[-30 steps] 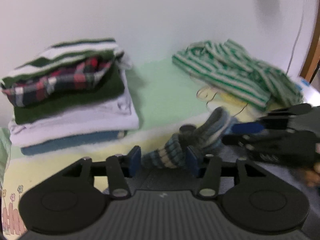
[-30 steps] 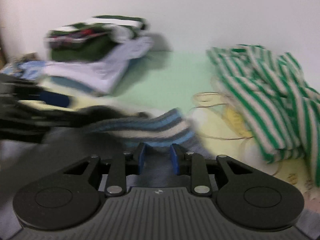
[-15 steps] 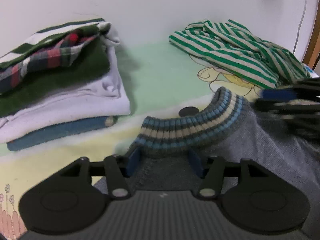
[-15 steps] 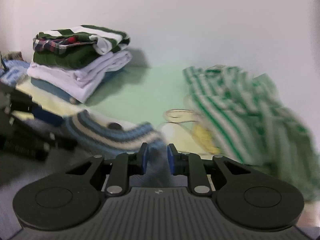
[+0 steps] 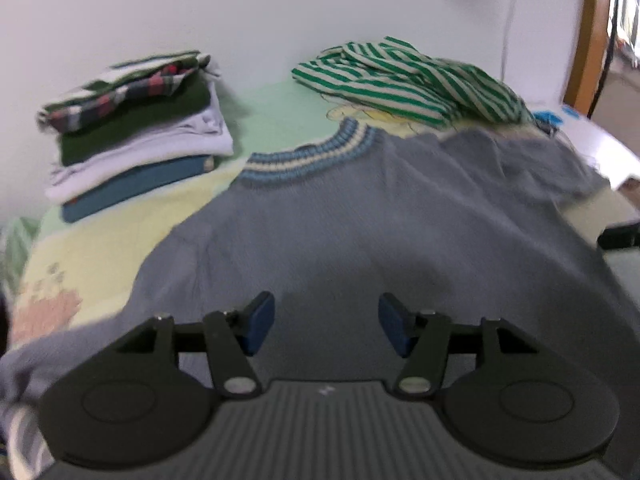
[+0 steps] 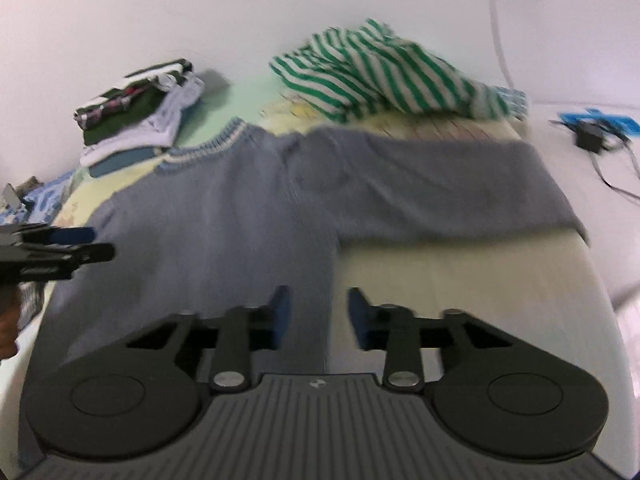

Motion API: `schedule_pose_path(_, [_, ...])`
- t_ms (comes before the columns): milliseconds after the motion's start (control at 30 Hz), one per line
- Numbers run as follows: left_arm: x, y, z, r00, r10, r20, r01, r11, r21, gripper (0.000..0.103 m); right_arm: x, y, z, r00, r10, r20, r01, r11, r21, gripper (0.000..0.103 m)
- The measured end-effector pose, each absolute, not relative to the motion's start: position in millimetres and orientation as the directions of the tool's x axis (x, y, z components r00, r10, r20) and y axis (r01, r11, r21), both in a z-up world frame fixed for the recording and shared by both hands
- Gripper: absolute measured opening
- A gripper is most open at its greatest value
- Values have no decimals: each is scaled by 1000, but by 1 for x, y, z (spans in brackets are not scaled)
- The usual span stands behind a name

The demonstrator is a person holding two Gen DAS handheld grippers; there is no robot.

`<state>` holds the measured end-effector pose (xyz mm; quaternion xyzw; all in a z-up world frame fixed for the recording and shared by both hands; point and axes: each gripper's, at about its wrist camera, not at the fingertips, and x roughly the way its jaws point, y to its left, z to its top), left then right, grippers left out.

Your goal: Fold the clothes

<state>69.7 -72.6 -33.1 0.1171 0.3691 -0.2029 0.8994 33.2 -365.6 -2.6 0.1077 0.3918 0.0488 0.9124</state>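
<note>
A grey knit sweater (image 5: 380, 220) with a blue-and-cream striped collar (image 5: 308, 156) lies spread flat on the bed, collar away from me. My left gripper (image 5: 326, 328) hovers over its lower body; its jaws stand wide and are closing, with fabric below them but no pad pressing on it. In the right wrist view the sweater (image 6: 224, 220) stretches one sleeve (image 6: 440, 192) to the right. My right gripper (image 6: 316, 316) is at the hem's right edge, jaws apart and closing, the fabric edge running between them unpinched. The left gripper (image 6: 80, 244) shows at the left.
A stack of folded clothes (image 5: 136, 128) sits at the back left by the wall. A crumpled green-and-white striped garment (image 5: 404, 76) lies at the back right. A black device with cables (image 6: 588, 138) rests on the white surface right of the bed.
The left gripper let go of the bunched collar and drew back. The right gripper also pulled back and to the right. The sweater now lies spread out flat.
</note>
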Motion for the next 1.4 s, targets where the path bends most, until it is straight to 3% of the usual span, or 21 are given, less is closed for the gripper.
schedule_pose_path(100, [39,-66,-35,597,-320,-736,461,887,-12,59,5,-354,-2,687,152,-710,4,977,213,9])
schedule_pose_path(200, [14,-62,-41,564,-324,-760,461,887,-36,58,-14,-340,-2,655,134,-744,12,982,188,11])
schedule_pose_path(267, [1,-62,-45,553,-311,-773,453,891,-34,50,-25,-338,-2,649,144,-747,29,976,214,11])
schedule_pose_path(333, [-10,-61,-45,551,-292,-781,430,902,-34,50,-35,-335,-1,663,149,-734,33,973,228,13])
schedule_pose_path(367, [-15,-61,-45,548,-289,-785,419,907,-41,50,-39,-335,-1,668,153,-728,31,972,232,19])
schedule_pose_path(400, [-20,-61,-44,549,-285,-786,404,913,-48,54,-43,-335,-1,674,156,-722,28,971,236,33])
schedule_pose_path(467, [-32,-60,-42,569,-259,-780,358,933,-49,57,-47,-338,-2,693,176,-699,22,964,265,44])
schedule_pose_path(667, [-58,-61,-38,588,-154,-794,208,978,-35,53,-46,-354,-8,660,227,-716,3,953,304,33])
schedule_pose_path(833, [-86,-50,-27,587,-81,-805,121,993,-11,54,-56,-379,-4,607,310,-731,-50,934,354,34])
schedule_pose_path(1000, [-118,-37,-25,557,8,-830,54,998,46,65,-76,-387,-5,542,389,-745,-126,914,386,38])
schedule_pose_path(1400, [-144,-38,-36,474,-99,-875,9,994,-108,68,-92,-385,-13,486,475,-733,-180,876,449,42])
